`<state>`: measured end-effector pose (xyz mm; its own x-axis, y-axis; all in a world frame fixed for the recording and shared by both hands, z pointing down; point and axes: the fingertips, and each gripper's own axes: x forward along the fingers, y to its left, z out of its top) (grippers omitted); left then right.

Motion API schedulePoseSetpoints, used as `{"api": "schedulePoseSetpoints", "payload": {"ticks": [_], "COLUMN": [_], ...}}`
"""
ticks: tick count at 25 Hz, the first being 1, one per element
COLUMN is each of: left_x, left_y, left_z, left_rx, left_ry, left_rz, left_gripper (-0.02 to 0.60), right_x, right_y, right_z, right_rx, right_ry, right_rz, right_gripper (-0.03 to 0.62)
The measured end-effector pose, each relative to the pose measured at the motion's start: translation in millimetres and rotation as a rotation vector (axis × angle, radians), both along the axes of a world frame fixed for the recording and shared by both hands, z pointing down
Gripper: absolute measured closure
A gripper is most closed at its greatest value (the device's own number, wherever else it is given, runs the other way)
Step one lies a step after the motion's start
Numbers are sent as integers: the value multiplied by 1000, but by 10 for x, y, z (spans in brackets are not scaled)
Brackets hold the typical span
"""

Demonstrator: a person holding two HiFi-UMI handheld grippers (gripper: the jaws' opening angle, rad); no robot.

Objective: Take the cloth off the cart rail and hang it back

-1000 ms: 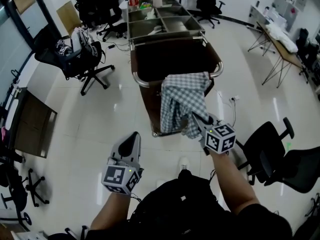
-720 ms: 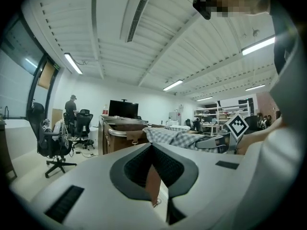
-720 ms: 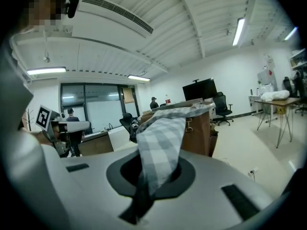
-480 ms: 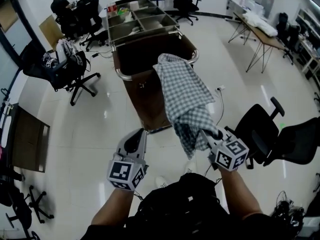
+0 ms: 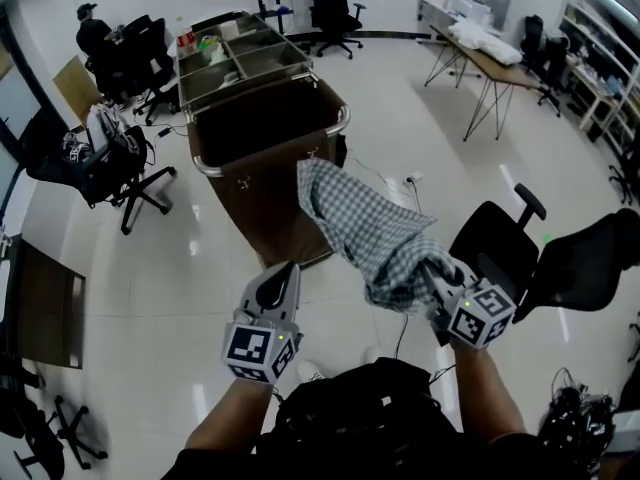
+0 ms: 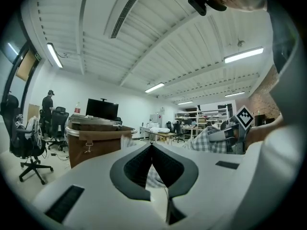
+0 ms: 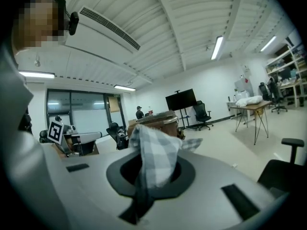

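A blue-and-white checked cloth (image 5: 370,230) hangs in the air in front of the brown cart (image 5: 262,173), off its chrome rail (image 5: 345,120). My right gripper (image 5: 436,274) is shut on one bunched end of it. In the right gripper view the cloth (image 7: 154,152) rises out between the closed jaws of that gripper (image 7: 151,172). The cloth's far end trails back toward the cart's right front corner; I cannot tell whether it touches. My left gripper (image 5: 289,268) is held low to the left of the cloth, shut with nothing in it (image 6: 152,147). From there I see the cart (image 6: 96,140) and the cloth (image 6: 211,140).
Metal trays (image 5: 235,53) fill the cart's far end. Black office chairs stand at the right (image 5: 500,253) and at the left (image 5: 100,158). A folding table (image 5: 490,68) is at the back right, and a seated person (image 5: 90,33) at the back left. A cable (image 5: 405,183) lies on the floor.
My right gripper has pulled the cloth off the cart rail, toward me and to the right. The cloth now stretches out in the air. The left gripper has kept its place.
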<state>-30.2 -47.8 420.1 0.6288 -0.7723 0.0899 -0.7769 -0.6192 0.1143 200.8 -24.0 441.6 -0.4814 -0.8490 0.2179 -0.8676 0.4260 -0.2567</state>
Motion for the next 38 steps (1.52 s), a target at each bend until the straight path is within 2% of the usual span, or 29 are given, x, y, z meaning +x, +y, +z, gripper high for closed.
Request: {"api": "schedulePoseSetpoints", "payload": {"ticks": [7,11,23,32,38], "left_x": [349,491,499,453,445], "left_y": [91,222,444,375,347], "left_z": [0,2,63,-25,-133], "left_rx": [-5,-16,9,27,57], "left_ry": [-5,-9,-36,-81,-43], "left_rz": [-68,-124,-322,-372,-372], "left_gripper": [581,581,581,581,581], "right_x": [-18,-12,-166,-254,-282], "right_y": [-121,-174,-301,-455,-459], "right_z": [-45,-160,-205,-332,-342], "right_rx": [4,26,70,104,108], "right_ry": [49,30,4,-8,-17], "right_rz": [-152,-247,-474,-518,-530], "right_gripper": [566,566,566,566,566]}}
